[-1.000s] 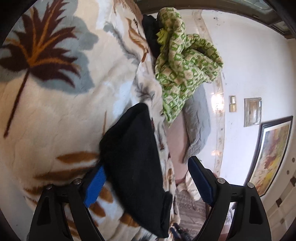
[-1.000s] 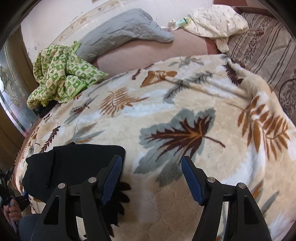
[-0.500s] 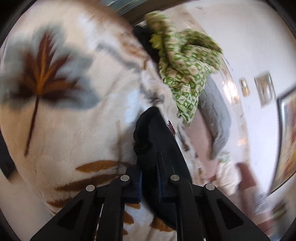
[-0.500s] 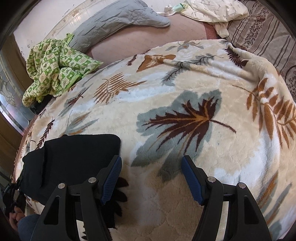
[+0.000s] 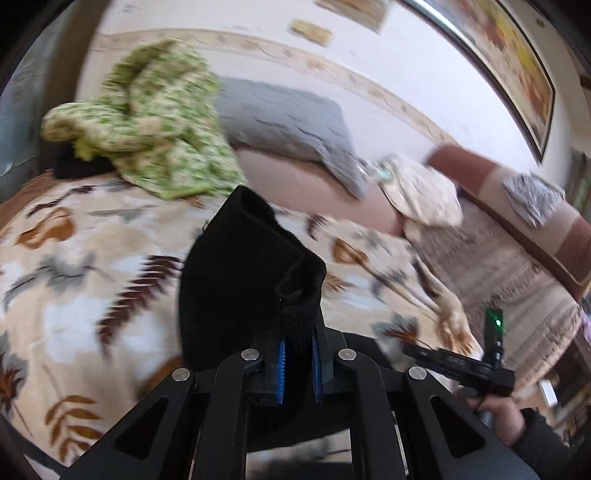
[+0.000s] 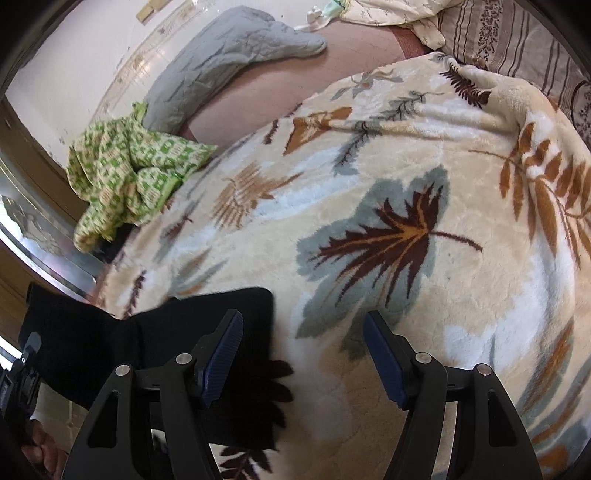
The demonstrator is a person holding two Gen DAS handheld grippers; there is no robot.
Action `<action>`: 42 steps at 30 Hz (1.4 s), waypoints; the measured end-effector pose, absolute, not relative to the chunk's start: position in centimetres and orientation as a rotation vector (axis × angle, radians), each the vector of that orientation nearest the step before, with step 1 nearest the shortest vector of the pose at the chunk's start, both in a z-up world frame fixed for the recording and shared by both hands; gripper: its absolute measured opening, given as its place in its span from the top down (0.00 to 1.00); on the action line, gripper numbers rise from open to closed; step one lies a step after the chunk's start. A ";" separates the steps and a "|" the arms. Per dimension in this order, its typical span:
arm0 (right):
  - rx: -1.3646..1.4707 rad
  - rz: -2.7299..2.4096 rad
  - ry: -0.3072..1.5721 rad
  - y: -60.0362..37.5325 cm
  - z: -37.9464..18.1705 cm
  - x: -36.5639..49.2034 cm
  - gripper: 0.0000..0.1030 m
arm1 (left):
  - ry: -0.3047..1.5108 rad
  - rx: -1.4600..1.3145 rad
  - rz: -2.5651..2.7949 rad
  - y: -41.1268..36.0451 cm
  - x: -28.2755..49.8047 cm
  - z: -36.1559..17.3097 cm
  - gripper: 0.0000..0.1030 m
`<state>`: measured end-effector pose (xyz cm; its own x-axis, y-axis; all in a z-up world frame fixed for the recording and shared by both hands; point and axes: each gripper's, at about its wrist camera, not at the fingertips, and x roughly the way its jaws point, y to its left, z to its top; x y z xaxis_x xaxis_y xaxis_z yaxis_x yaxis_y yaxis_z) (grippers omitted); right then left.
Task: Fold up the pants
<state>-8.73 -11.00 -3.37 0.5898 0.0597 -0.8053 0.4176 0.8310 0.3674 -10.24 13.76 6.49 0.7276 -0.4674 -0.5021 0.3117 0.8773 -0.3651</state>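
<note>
The black pants (image 5: 243, 269) lie folded on a cream blanket with leaf prints (image 5: 74, 258). My left gripper (image 5: 298, 362) is shut on one edge of the pants and lifts that edge off the blanket. In the right wrist view the pants (image 6: 110, 343) sit at the lower left, partly under my left finger. My right gripper (image 6: 303, 354) is open and empty just above the blanket (image 6: 406, 184), beside the right end of the pants.
A green patterned cloth (image 6: 129, 173) lies bunched at the blanket's far left edge. A grey pillow (image 6: 229, 62) and a cream cloth (image 6: 388, 14) lie beyond it. A striped cover (image 6: 517, 44) is at the far right. A wall stands behind the bed.
My left gripper has closed on the edge of the pants, swung round and raised the cloth. My right gripper has stayed open and moved slightly nearer the blanket.
</note>
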 end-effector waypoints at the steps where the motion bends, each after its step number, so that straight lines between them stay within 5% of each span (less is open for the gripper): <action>1: 0.577 -0.217 0.919 -11.2 -3.1 -8.8 0.33 | 0.644 -0.272 -0.447 12.7 -10.1 6.8 0.92; 10: 0.620 -0.259 0.878 -13.8 -1.7 -10.5 0.33 | 0.842 -0.231 -0.539 2.2 -6.8 4.0 0.92; 21: 0.645 -0.310 0.886 -16.0 -2.0 -11.9 0.32 | 0.933 -0.126 -0.476 -1.7 -2.2 -1.6 0.87; 24: 0.636 -0.298 0.894 -15.7 -2.1 -11.8 0.32 | 0.929 -0.122 -0.532 -2.3 -3.6 -1.7 0.66; 25: 0.630 -0.297 0.896 -15.4 -2.1 -11.6 0.32 | 0.935 -0.134 -0.566 -2.4 -3.9 -1.6 0.50; 27: 0.620 -0.298 0.896 -15.2 -2.1 -11.5 0.32 | 0.946 -0.173 -0.647 -2.3 -4.7 -1.1 0.43; 34: 0.502 -0.218 0.853 -12.8 -0.4 -11.2 0.36 | 0.883 -0.384 -0.570 7.6 -5.8 1.6 0.48; 37: 0.355 -0.015 0.793 -9.1 1.4 -10.8 0.53 | 0.894 -0.536 -0.450 13.3 -4.7 1.3 0.69; 40: 0.238 0.203 0.820 -5.1 1.5 -10.1 0.84 | 0.951 -0.529 -0.390 14.2 -4.0 0.5 0.92; 42: 0.171 0.253 0.876 -3.2 0.7 -9.6 0.93 | 1.008 -0.454 -0.397 12.8 -3.6 0.1 0.95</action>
